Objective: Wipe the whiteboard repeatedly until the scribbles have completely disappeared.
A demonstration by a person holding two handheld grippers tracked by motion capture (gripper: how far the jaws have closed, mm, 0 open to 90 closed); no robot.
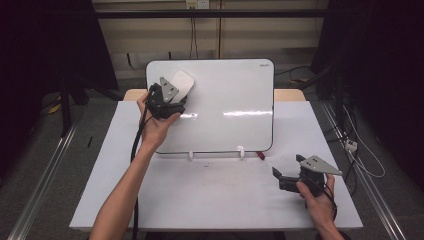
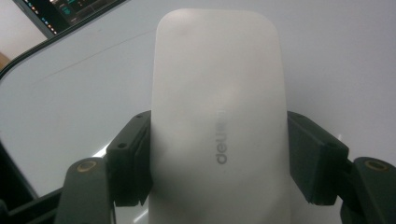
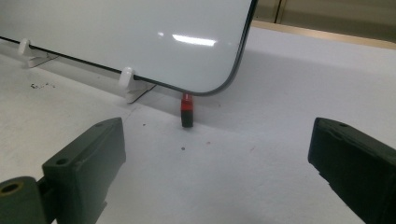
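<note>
Upward the eraser [image 1: 181, 83] points lengthwise from the left claw [image 1: 172, 97].

You work in a lab-like recording room: black curtains [image 1: 45, 45] hang on both sides, metal rails [image 1: 42, 175] run along the grey floor, cables [image 1: 362, 150] trail right, and a wall socket [image 1: 196, 4] sits at the far end.
</note>
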